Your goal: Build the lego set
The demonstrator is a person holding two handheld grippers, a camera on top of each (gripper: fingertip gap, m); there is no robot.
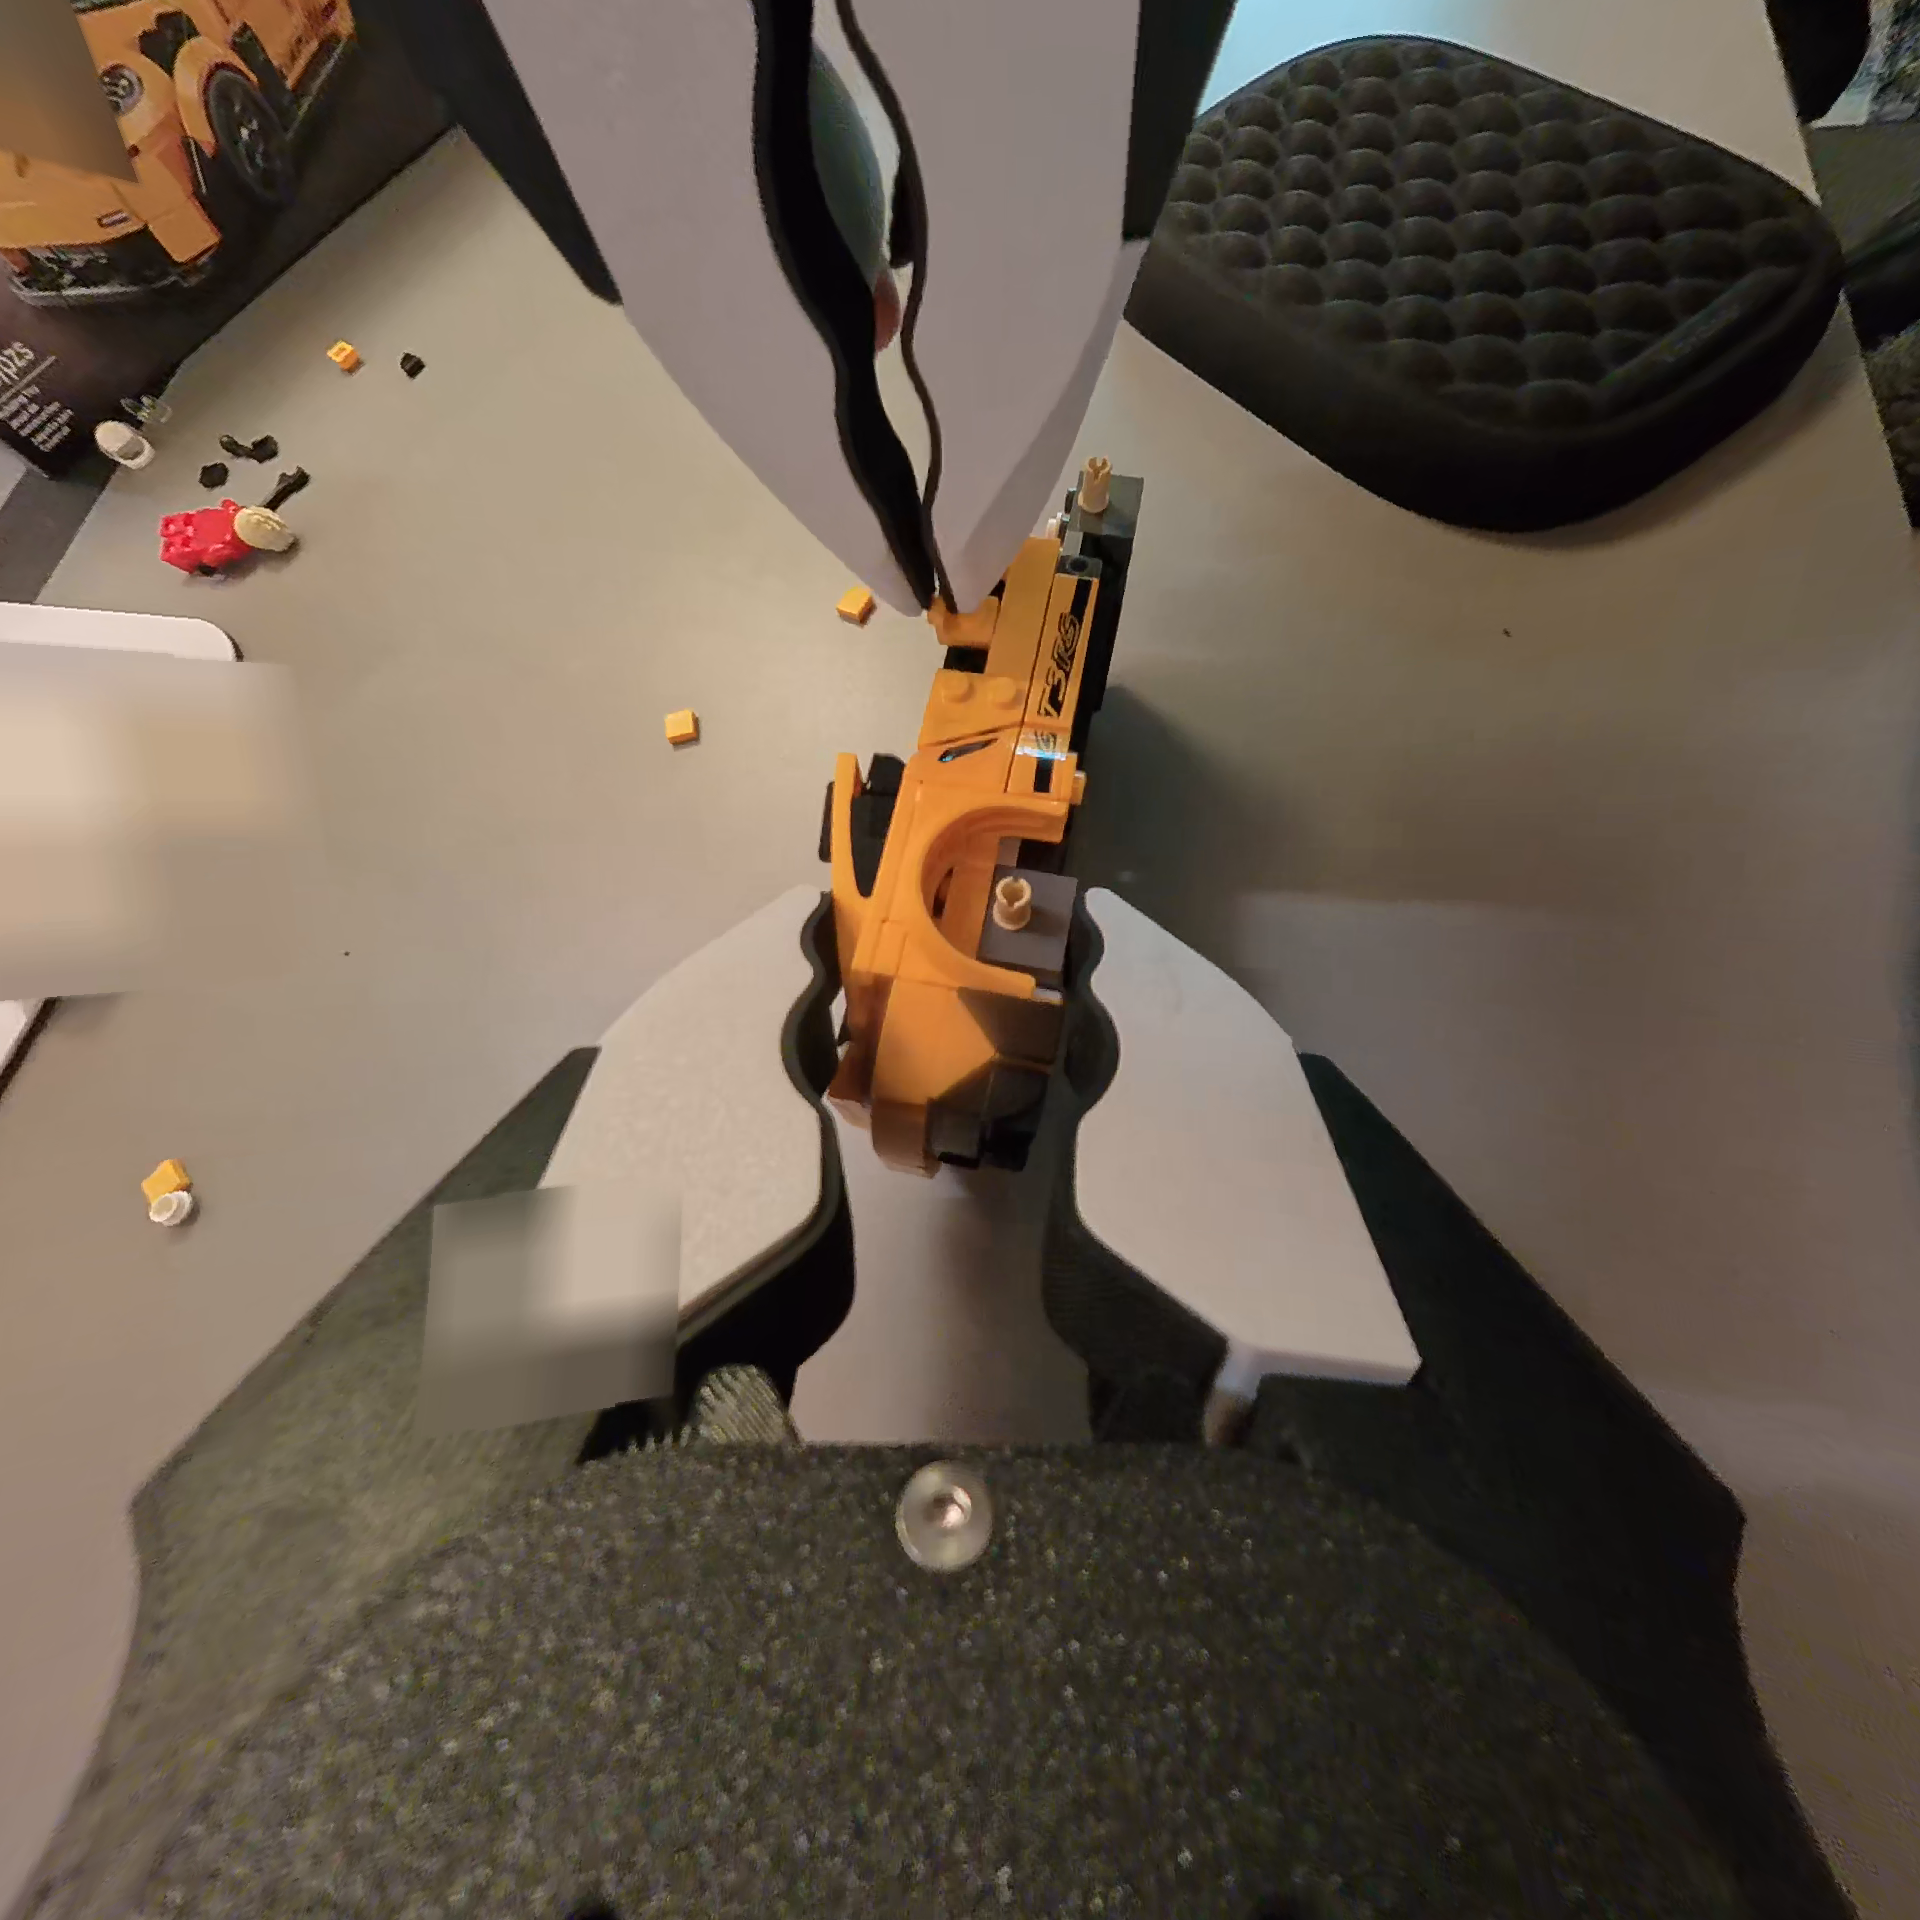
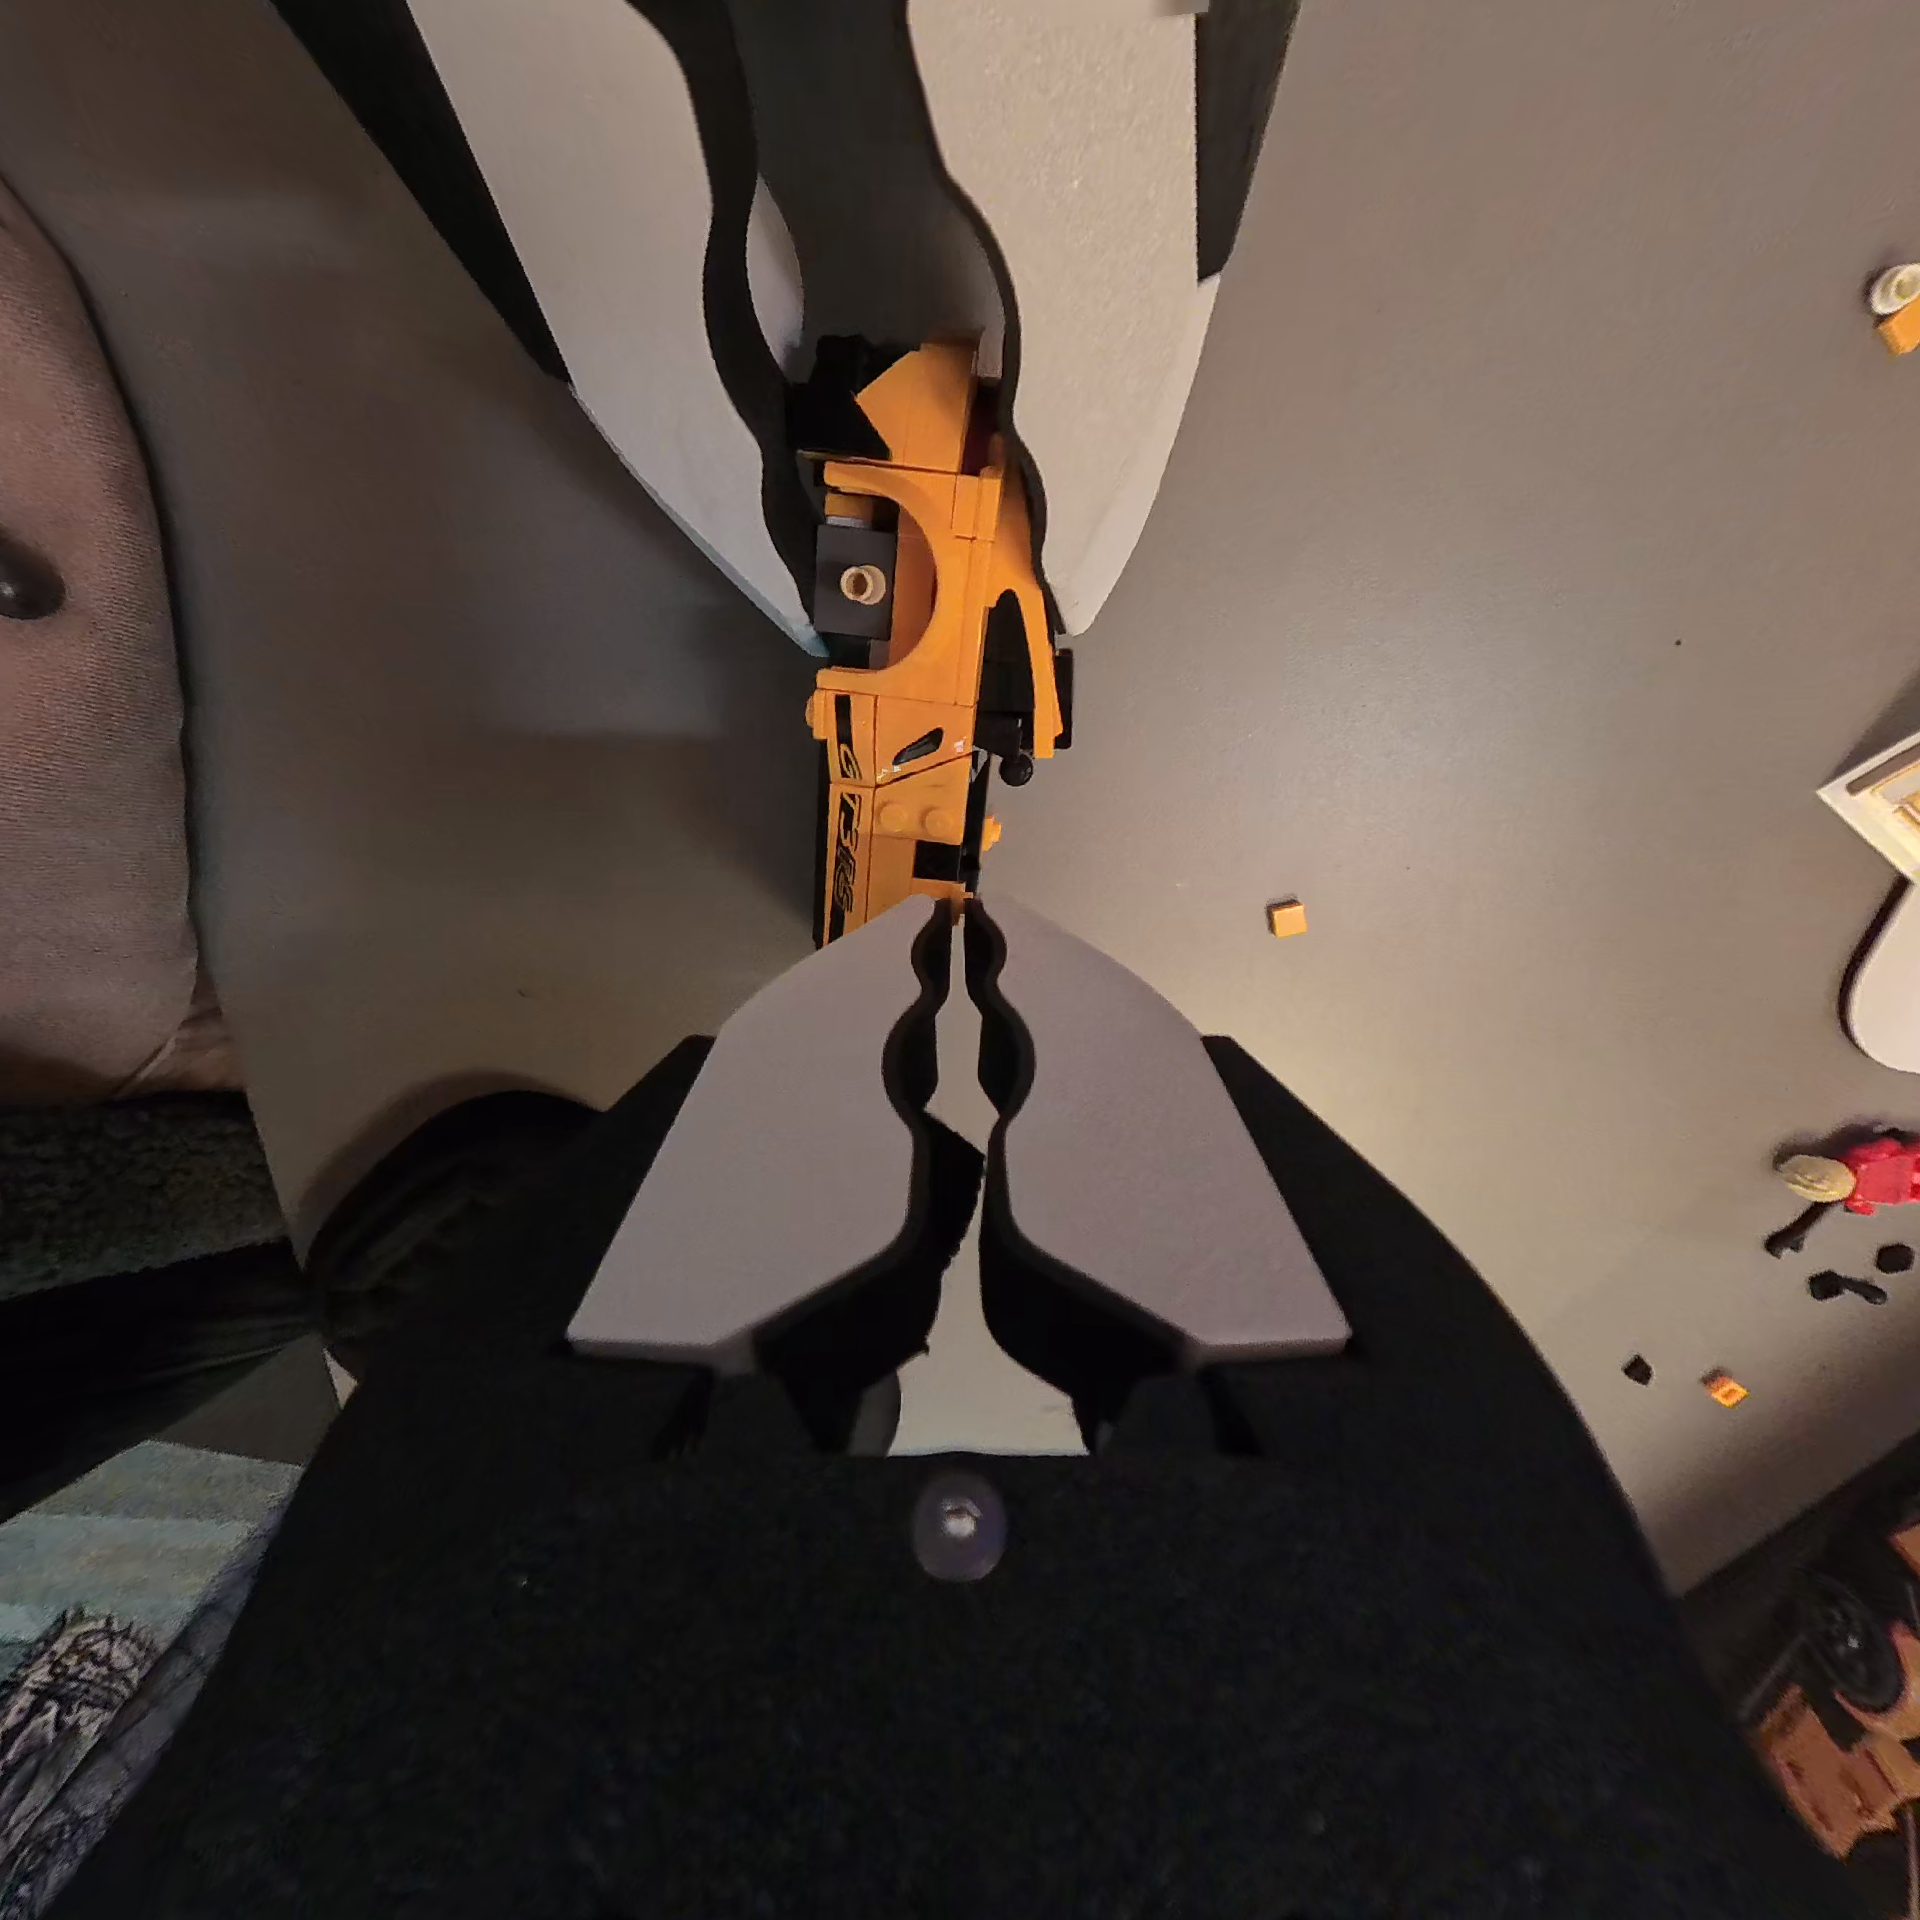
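Grey tabletop strewn with loose bricks, box beyond.

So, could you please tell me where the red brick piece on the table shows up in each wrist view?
Left wrist view: the red brick piece lies at the far left, above mid-height, beside small black parts.
Right wrist view: it lies at the right edge, below mid-height.
Shared landmark: the orange toy car body, near the centre of both views.

the left gripper clamps an orange toy car; at the car's far end the right gripper pinches a small orange piece.
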